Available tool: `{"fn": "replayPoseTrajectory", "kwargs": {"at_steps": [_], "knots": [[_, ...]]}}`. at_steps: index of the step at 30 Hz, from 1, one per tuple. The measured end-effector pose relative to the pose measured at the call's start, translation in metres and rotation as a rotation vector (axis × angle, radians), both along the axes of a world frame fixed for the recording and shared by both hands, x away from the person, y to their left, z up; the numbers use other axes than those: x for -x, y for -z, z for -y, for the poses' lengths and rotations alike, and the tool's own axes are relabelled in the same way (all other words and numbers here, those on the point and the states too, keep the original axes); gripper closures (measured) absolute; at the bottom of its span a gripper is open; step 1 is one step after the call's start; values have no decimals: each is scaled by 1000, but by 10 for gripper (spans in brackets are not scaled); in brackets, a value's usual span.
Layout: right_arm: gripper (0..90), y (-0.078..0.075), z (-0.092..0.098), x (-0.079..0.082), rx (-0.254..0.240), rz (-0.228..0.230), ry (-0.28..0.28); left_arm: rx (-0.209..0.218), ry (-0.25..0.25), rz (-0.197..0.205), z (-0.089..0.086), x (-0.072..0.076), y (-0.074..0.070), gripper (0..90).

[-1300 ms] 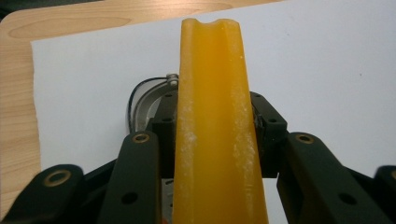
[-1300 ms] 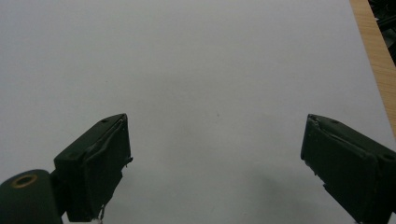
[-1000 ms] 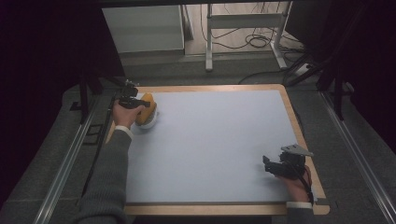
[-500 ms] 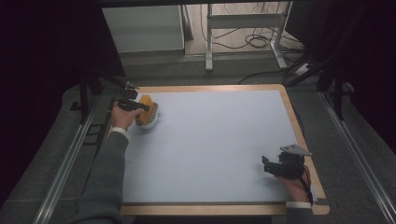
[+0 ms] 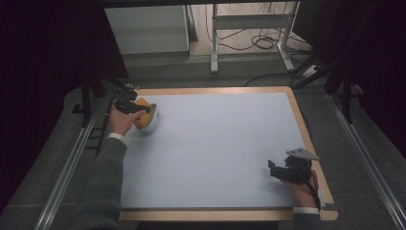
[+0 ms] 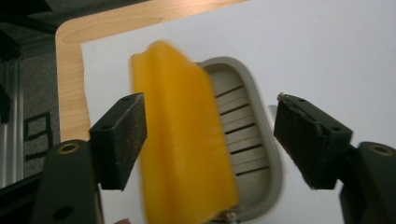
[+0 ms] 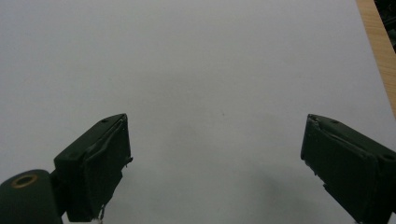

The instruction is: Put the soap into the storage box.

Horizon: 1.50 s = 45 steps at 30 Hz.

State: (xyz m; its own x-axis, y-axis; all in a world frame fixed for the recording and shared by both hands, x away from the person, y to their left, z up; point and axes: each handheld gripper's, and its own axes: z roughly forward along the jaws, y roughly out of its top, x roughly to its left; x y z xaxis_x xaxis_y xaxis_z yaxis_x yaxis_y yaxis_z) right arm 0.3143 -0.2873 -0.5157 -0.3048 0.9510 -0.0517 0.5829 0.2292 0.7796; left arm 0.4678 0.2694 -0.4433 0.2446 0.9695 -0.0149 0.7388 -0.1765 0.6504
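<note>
High view: left gripper (image 5: pixel 141 113) sits at the desk's (image 5: pixel 215 143) far-left corner, over a yellow sponge (image 5: pixel 143 114) on a white slotted dish (image 5: pixel 152 122). Left gripper view: jaws have just been opening, now spread; the sponge (image 6: pixel 184 140) stands on edge between them, close to the left pad (image 6: pixel 122 137), contact unclear, right pad well clear. Dish (image 6: pixel 250 140) lies just beside the sponge. Right gripper (image 5: pixel 280 171) rests near the desk's near-right corner, its 2 jaws spread wide over bare mat, nothing between them.
</note>
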Motion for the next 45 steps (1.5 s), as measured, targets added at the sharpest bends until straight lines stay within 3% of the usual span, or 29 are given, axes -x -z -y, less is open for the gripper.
{"fn": "replayPoseTrajectory", "kwargs": {"at_steps": [7,12,15,24,27,30,36,39,45], "knots": [[84,-1,0,0,2,8,2,116,88,23,2,22,-6,223],[84,-2,-3,0,1,8,-8,145,137,61,7,50,0,215],[84,-1,-2,0,3,8,-6,181,197,77,9,67,4,235],[84,-2,-5,0,4,9,-8,200,309,64,21,109,26,240],[84,-2,-5,1,3,9,-10,222,304,66,21,120,36,248],[84,-2,-5,0,5,9,-10,225,296,95,20,133,44,286],[84,-1,-5,0,5,9,-12,253,258,91,15,155,63,277],[84,-2,-6,0,4,16,-16,238,268,62,15,156,70,271],[84,-5,-11,3,16,71,-49,248,273,65,14,153,73,267]]}}
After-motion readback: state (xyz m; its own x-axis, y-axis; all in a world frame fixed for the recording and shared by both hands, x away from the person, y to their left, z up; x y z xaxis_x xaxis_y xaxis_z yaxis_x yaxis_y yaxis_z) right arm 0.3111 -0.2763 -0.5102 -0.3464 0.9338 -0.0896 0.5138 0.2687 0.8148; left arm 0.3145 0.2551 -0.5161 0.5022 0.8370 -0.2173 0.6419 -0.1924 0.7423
